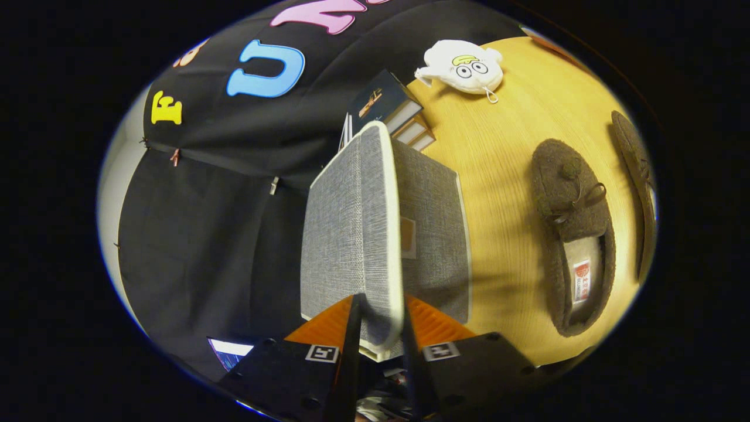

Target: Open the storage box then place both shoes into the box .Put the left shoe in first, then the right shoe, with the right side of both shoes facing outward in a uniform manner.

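The gripper has both fingers clamped on the near edge of the lid, a grey fabric panel with a pale rim, lifted away from the grey box that stands on the wooden table just beyond the fingers. Beside the box, apart from it, lies a brown fuzzy shoe with a bow, and a second shoe lies just past that one. Beyond the box are stacked books and, farther along the table, a white plush toy.
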A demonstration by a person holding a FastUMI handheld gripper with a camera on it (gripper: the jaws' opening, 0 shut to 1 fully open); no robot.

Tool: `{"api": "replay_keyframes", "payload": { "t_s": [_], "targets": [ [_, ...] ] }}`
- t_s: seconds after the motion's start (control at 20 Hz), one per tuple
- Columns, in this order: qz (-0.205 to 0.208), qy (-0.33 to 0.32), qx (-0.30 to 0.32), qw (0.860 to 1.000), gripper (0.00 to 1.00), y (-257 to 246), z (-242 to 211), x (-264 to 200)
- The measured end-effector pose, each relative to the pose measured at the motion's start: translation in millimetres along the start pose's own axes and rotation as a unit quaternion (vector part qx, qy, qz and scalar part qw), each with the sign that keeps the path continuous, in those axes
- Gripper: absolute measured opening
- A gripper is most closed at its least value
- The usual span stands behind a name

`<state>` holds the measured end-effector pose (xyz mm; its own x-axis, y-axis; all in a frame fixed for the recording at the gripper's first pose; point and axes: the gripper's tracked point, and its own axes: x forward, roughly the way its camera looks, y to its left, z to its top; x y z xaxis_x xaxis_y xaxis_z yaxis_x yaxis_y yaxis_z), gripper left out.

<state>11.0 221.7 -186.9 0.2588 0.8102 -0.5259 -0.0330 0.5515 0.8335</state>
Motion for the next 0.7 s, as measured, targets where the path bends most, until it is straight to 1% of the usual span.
{"api": "replay_keyframes", "payload": {
  "t_s": [0.1,0.2,0.25,0.3,0.4,0.55,0.7],
  "targets": [
    [-0.005,0.003,0.001,1.0,0.2,-0.4,-0.3,-1.5],
    [-0.002,0.011,-0.004,1.0,0.11,2.4,-4.2,-5.5],
    [-0.002,0.014,-0.006,1.0,0.1,3.1,-6.6,-3.2],
    [-0.001,0.023,-0.009,1.0,0.08,4.4,-9.2,-3.4],
    [0.003,0.036,-0.004,0.999,0.07,11.0,-12.9,-5.5],
    [0.03,0.042,0.023,0.998,0.05,37.4,-9.5,-16.1],
    [0.042,0.044,0.009,0.998,0.05,63.2,-6.3,-22.3]
  ]
}}
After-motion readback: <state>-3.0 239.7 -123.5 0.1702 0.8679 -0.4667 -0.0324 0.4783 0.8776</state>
